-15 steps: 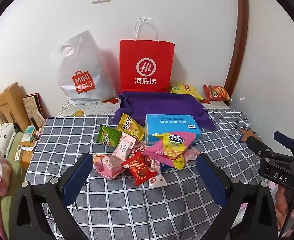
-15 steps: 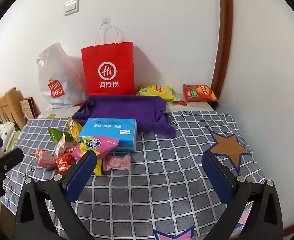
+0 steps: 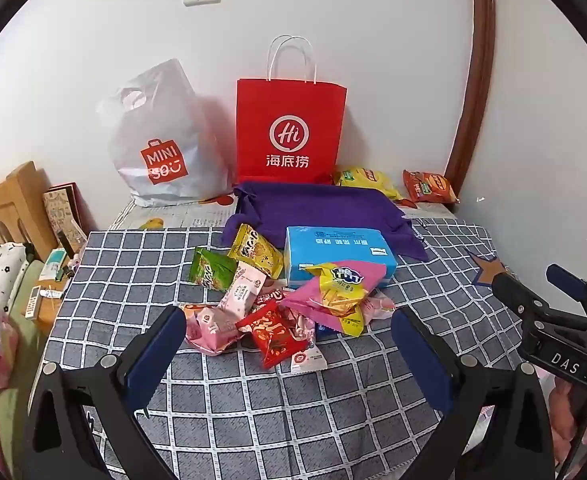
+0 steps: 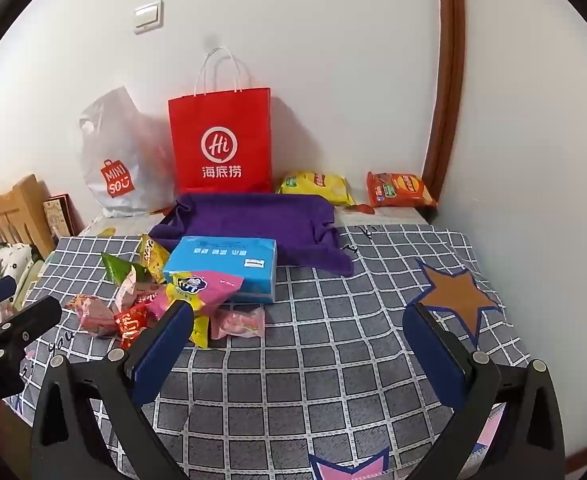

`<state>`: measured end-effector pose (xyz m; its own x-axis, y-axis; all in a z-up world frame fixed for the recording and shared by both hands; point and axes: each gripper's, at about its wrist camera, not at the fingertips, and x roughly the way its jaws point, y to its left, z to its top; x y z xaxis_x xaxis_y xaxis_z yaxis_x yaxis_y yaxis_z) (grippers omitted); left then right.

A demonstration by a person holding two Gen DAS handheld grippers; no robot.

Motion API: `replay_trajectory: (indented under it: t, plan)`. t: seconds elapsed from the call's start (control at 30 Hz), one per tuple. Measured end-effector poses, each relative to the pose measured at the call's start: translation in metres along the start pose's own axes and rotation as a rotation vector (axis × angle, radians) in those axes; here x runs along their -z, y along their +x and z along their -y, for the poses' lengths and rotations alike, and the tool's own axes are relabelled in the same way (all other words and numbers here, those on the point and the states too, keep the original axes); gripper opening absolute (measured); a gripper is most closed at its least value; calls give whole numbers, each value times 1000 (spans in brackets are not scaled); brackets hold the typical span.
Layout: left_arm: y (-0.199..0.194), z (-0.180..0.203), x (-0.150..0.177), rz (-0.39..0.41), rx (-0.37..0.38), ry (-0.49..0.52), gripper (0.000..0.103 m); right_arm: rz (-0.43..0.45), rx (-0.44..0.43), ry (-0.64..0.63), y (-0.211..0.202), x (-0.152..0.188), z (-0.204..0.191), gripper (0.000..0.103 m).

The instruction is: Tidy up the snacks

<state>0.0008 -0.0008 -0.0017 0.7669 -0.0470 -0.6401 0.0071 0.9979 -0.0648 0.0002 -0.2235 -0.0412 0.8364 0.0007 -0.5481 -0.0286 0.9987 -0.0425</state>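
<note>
Both grippers are spread wide with nothing between the flat blue pads: left gripper (image 3: 289,344) hangs just near of the snack pile (image 3: 277,304), right gripper (image 4: 297,332) over bare checked cloth (image 4: 333,360) to the pile's right. Crinkly foil packets sit heaped against a boxy blue tissue pack (image 3: 339,250). Further back: fuzzy purple towel (image 3: 317,208), stiff red paper bag (image 3: 291,130).

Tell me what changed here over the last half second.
Nothing visibly changed. Both tongs, left and right, stay wide open and empty above the checked cloth; the snack pile, blue tissue pack and red paper bag lie as before.
</note>
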Motion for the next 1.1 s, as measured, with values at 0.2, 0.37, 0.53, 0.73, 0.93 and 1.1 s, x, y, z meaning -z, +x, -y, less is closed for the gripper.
replay_trajectory:
  t: [0.2,0.37,0.53,0.73,0.93,1.1]
  plan:
    - [-1,4,1,4,2,16,103,3,0,3,-3,0,3,103]
    - [-3,4,1,7,7,13,103,7,-3,-3,-5,1,2,103]
    - [-2,5,2,7,7,11,103,13,-5,-8,-7,1,0,103]
    - [-3,6,1,7,8,8,103,17,-9,-9,-8,1,0,103]
    - [-5,5,1,7,14,-2,103,19,-9,-13,-9,1,-1,103]
    - [-5,5,2,7,14,-1,103,23,-9,-15,-11,1,-1,103]
